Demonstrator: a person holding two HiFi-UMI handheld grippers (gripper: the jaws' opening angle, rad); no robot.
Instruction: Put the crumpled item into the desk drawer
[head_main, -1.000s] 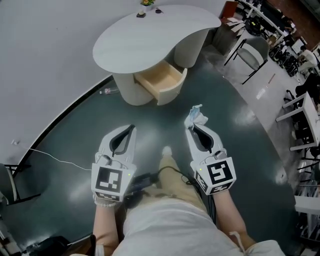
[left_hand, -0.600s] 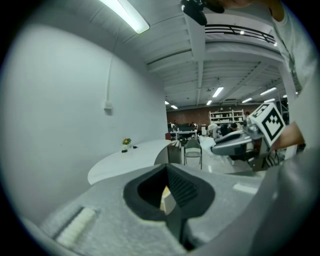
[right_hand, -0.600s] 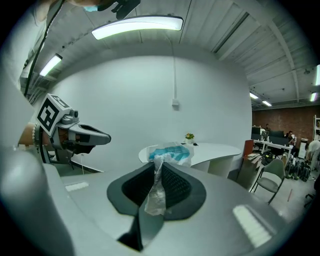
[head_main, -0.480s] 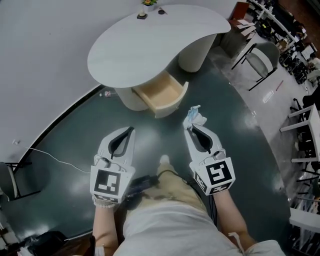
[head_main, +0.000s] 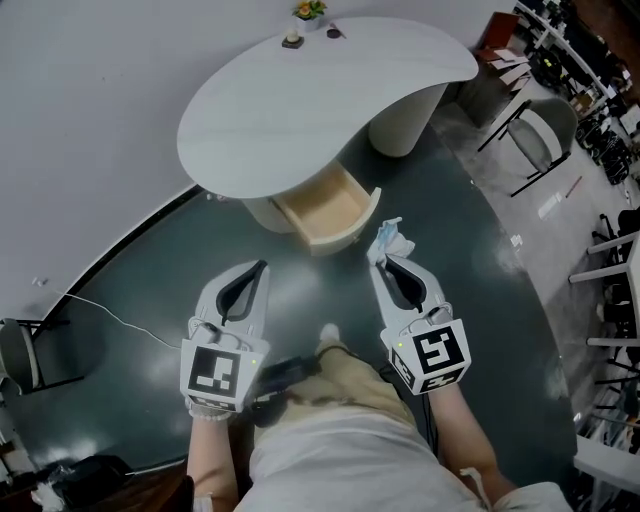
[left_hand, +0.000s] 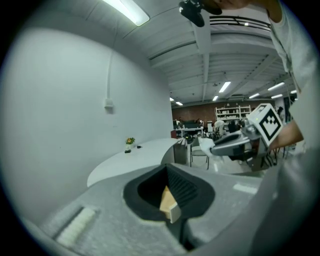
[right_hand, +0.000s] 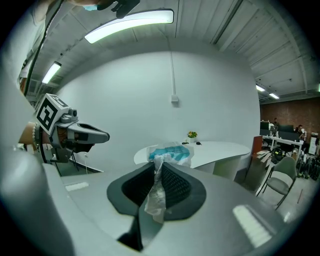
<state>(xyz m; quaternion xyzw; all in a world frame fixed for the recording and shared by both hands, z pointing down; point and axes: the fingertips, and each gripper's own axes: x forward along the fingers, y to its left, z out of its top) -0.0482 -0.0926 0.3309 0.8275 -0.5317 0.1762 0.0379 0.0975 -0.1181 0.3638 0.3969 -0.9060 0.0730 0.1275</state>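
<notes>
Grey left tool (head_main: 261, 266) and right tool (head_main: 379, 259), black-white marker cubes (head_main: 218, 370)

We have advanced toward the desk (head_main: 300, 95): in the head view it now sits lower and larger than one second ago. The open drawer (head_main: 325, 212) now lies just ahead of the right gripper (head_main: 386, 258), and the stretch of floor between the drawer and the crumpled item (head_main: 391, 238) has narrowed. The left gripper (head_main: 260, 268) has moved forward alongside. The potted plant (head_main: 310, 9) has come fully into frame.

Desk top (head_main: 320, 90) matt white; drawer (head_main: 326, 208) pale wood; floor (head_main: 490, 300) glossy.
</notes>
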